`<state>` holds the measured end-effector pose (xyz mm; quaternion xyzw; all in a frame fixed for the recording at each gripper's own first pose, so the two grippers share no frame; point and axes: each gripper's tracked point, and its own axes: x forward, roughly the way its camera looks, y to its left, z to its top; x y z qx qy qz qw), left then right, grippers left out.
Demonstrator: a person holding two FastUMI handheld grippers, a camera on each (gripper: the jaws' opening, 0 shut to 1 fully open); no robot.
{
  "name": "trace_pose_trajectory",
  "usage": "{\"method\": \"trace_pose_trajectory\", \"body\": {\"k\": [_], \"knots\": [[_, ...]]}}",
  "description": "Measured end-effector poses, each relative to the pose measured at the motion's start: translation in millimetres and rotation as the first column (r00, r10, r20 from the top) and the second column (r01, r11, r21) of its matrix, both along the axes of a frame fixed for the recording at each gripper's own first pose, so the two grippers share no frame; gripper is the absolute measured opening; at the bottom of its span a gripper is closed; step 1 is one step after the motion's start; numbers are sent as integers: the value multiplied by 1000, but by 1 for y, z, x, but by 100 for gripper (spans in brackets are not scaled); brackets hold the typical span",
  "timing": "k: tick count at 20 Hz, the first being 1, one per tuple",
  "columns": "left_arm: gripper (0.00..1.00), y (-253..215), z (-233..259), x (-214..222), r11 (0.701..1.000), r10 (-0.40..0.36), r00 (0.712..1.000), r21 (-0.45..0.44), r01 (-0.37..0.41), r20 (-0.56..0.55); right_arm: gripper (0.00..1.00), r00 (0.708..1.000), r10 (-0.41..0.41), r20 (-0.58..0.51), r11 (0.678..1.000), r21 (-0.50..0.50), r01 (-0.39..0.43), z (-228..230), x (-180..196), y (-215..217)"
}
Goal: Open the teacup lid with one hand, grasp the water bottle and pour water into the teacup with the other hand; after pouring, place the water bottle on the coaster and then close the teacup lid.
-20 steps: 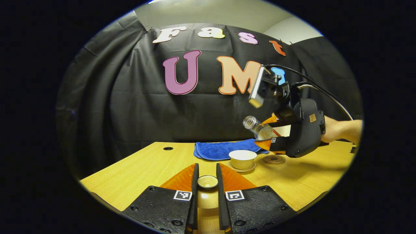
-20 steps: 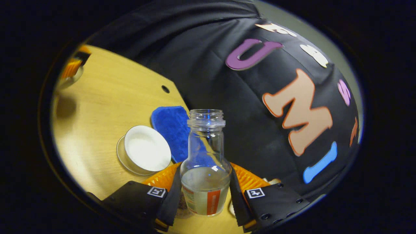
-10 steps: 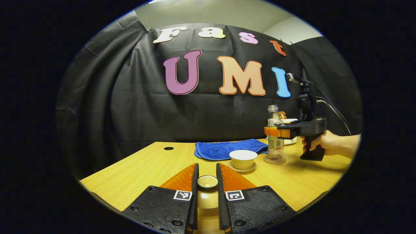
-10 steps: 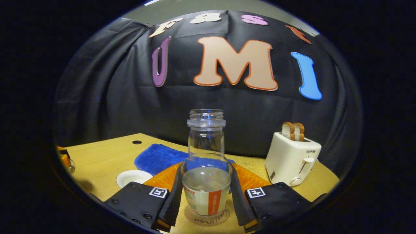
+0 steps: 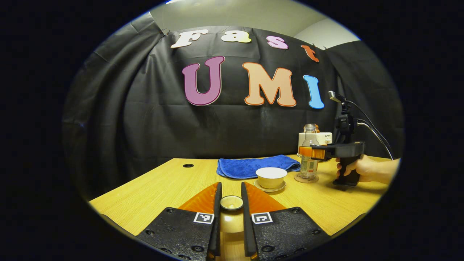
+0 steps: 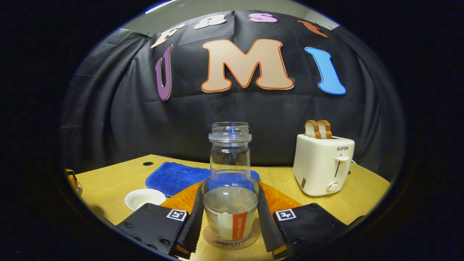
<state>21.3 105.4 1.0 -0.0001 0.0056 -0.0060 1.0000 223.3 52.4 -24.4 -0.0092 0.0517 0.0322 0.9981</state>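
My left gripper (image 5: 231,203) is pinched down on the lid (image 5: 231,202), both fingers pressing its sides, and I'm holding it up off the table (image 5: 152,192) with the fingers pointing toward the far wall. Ahead of it and a bit to the right sits the cup (image 5: 271,177) on its saucer (image 5: 269,187), open on top, with a blue cloth (image 5: 250,166) lying just behind it. Further right of the cup I can see my right gripper (image 5: 308,152) with my hand (image 5: 357,169) on its grip, fingers either side of the bottle (image 5: 309,150). From the right gripper view, the bottle (image 6: 230,181) stands upright between the fingers (image 6: 191,221), uncapped, with some water in the bottom part, and its base sits on the coaster (image 6: 230,239). The fingers hug both sides of the bottle, though I honestly can't tell if they're pressing or just beside it. The saucer rim (image 6: 144,197) shows off to the left of that gripper, the cloth (image 6: 174,177) beyond it, and a white toaster (image 6: 322,165) with two slices of bread (image 6: 318,129) stands off to the right, well apart from the bottle.
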Motion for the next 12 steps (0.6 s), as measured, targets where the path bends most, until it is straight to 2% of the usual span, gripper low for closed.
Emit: {"method": "trace_pose_trajectory", "body": {"k": [8,12], "knots": [[23,1,0,0,1000,1,1000,0,-1,-1,75,997,-10,81,1000,23,8,0,-5,-3],[23,1,-1,0,1000,3,1000,0,-3,-1,75,997,-1,79,1000,20,-1,0,-7,-4]]}}
